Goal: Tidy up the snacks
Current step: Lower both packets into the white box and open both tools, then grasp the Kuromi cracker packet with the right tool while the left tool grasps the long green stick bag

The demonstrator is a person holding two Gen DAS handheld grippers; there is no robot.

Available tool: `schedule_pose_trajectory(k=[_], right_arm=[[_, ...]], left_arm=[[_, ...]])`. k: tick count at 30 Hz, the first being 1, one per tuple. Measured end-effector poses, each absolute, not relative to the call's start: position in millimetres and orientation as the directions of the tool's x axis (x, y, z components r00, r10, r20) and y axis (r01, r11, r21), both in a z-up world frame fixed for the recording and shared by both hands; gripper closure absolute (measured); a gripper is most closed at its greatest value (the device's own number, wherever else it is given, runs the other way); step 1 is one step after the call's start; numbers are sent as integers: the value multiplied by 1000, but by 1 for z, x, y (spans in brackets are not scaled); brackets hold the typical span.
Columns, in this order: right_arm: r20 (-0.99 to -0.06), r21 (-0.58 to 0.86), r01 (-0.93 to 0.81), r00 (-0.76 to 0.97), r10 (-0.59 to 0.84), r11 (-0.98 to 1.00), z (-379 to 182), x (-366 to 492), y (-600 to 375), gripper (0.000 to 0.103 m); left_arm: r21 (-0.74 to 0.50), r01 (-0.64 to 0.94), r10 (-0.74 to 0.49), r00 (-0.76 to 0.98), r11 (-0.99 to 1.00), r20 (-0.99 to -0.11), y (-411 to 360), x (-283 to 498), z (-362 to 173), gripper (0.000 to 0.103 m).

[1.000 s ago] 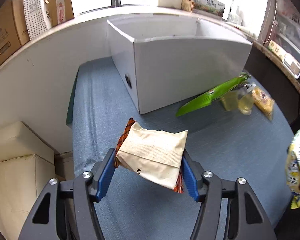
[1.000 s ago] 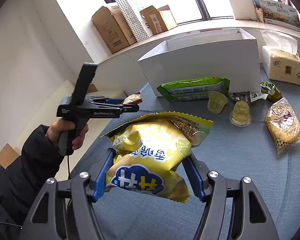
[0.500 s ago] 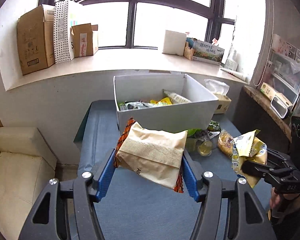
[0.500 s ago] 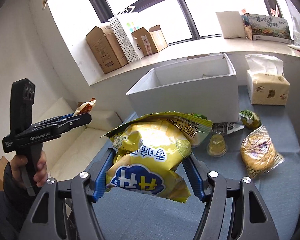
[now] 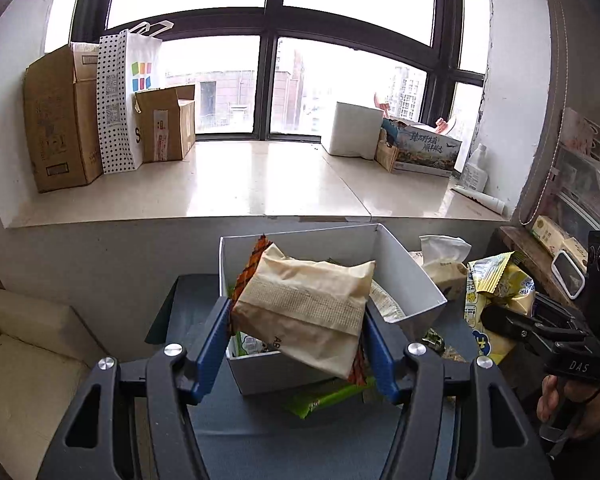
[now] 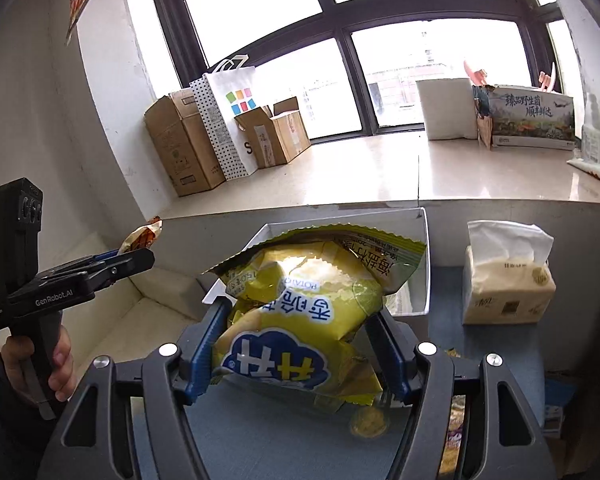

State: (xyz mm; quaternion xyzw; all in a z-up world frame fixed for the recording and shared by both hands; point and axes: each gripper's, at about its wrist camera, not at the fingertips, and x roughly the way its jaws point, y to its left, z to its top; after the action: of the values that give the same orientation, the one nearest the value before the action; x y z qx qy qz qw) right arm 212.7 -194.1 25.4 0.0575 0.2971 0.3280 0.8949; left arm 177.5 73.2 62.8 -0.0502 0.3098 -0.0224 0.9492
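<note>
While both packets hang in the air before the white box (image 5: 414,280), the entries run as follows.

Item one: beige snack packet (image 5: 306,306), orange-striped at its seams, pinched across its width by the left gripper (image 5: 296,350), just above the box's near wall. Judged light, soft and crushable; side edges are the sound hold, since the sealed ends would fold.

Item two: yellow chip bag (image 6: 300,320), air-puffed, pinched at its lower half by the right gripper (image 6: 298,354), in front of the box opening. Judged very light, slick-filmed, contents brittle; a gentle squeeze low on the bag suits it.

Other stock: green packet (image 5: 324,398) on the table (image 5: 260,436) by the box; tissue pack (image 6: 508,284) beside it.
</note>
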Motion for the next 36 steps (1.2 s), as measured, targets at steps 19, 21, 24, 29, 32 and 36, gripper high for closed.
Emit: schedule_pose_trajectory(k=[19,21,24,29,32,36], right_arm=[[-601,335,-437,584,546,835,-10,337,-178,5],[-591,329,-439,594,545,836,-10,333,-179,0],[-573,330,-435,613,544,838,-9,325,-185,0],[-537,345,-447,627,564,825,-1,292,-204,0],[-500,335,-472,644,578,816,-1,258,-223,0],[-515,294,-481,648,561,826,-18,213,-249,0]], left_arm=[[-75,-19,-39,712,997,-701,79,290,-17,0],[-61,-23,-27,711,998,-703,79,287,-18,0],[-62,-13,-34,716,998,-697,78,275,-14,0],[-54,36,-63,737,998,-673,67,237,-2,0],[-22,71,-68,751,997,-657,54,205,2,0],[-26,136,-122,762,990,-636,38,155,-3,0]])
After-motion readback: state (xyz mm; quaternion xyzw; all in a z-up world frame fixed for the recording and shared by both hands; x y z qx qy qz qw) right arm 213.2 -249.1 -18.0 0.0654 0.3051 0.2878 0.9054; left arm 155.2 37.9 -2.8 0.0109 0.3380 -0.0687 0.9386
